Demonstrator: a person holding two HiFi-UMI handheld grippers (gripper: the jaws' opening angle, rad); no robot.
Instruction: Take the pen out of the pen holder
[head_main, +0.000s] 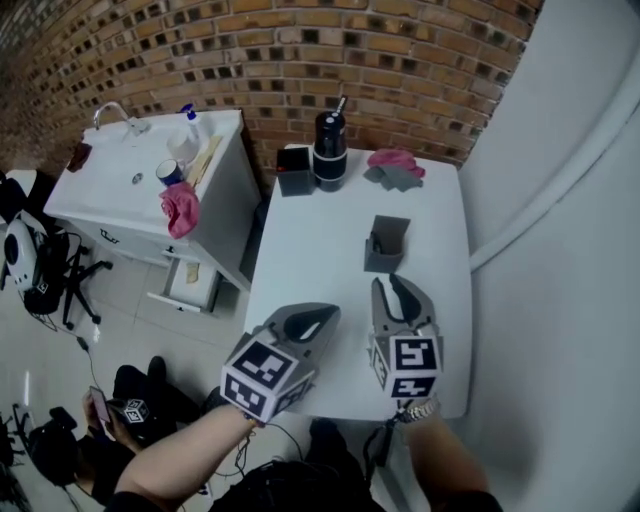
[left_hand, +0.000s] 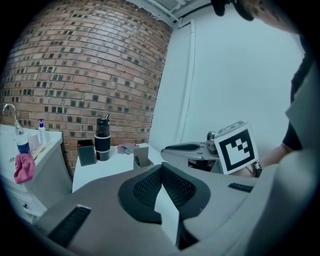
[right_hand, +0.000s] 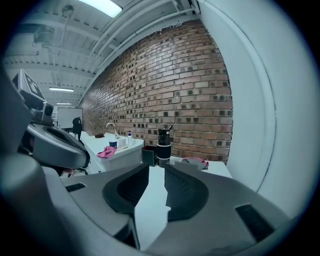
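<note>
The grey pen holder (head_main: 386, 245) stands on the white table (head_main: 300, 250), right of its middle; a dark pen (head_main: 375, 243) shows at the holder's left side. My right gripper (head_main: 387, 282) hovers just in front of the holder, open, with nothing between its fingers; in the right gripper view (right_hand: 157, 167) only bare table shows through the gap. My left gripper (head_main: 330, 312) is lower and to the left, over the table's front part, its tips meeting and empty. In the left gripper view (left_hand: 161, 166) the holder (left_hand: 142, 155) stands ahead, beyond the tips.
At the table's far edge stand a black bottle (head_main: 329, 150) and a black box (head_main: 295, 170), with pink and grey cloths (head_main: 395, 165) beside them. A white sink cabinet (head_main: 150, 170) stands left of the table. A white wall runs along the right, and a person (head_main: 130, 410) sits on the floor at lower left.
</note>
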